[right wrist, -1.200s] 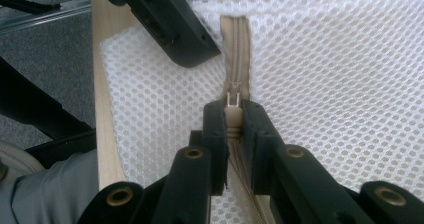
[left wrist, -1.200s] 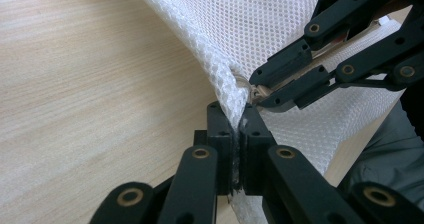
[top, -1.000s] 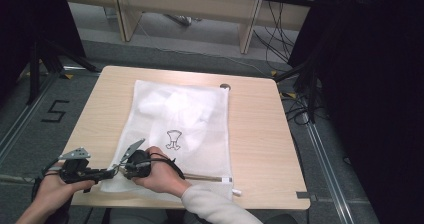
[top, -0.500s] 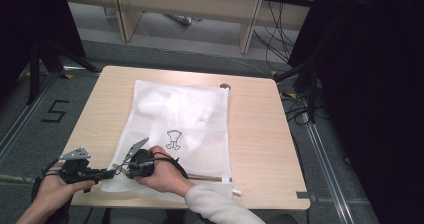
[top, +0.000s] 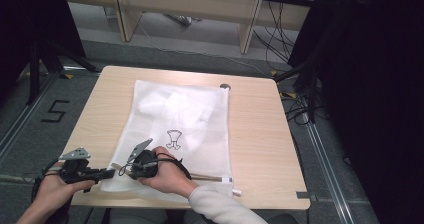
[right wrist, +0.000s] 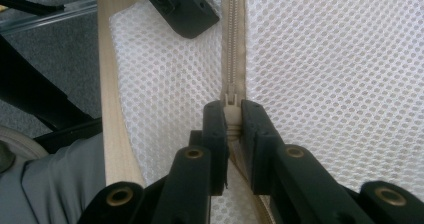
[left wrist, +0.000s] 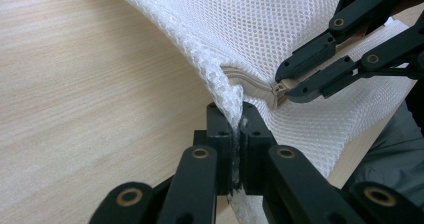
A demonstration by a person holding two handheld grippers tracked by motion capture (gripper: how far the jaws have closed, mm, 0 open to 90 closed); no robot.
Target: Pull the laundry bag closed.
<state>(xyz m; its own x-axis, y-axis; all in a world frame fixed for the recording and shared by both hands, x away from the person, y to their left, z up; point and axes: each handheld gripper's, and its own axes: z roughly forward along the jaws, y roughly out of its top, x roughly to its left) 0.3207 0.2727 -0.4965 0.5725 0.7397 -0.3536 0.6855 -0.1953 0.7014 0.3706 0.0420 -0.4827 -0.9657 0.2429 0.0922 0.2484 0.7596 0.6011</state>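
A white mesh laundry bag (top: 180,114) lies flat on the wooden table (top: 255,134), its beige zipper (right wrist: 232,44) running along the near edge. At the bag's near left corner my left gripper (top: 111,173) is shut on a fold of mesh (left wrist: 260,29), seen between its jaws (left wrist: 238,129). Just to the right of it, my right gripper (top: 122,168) is shut on the zipper pull (right wrist: 231,115), with its fingertips (left wrist: 282,86) right at the zipper's end. The two grippers point at each other, almost touching.
A black emblem (top: 174,139) is printed on the bag. A small dark round thing (top: 225,86) sits at the table's far edge. The table's near edge (right wrist: 112,109) runs close beside the zipper. Cables (top: 300,109) and dark stands lie right of the table.
The right hand has edged slightly to the right along the bag's near edge. The left hand has kept still, and both grips are unchanged.
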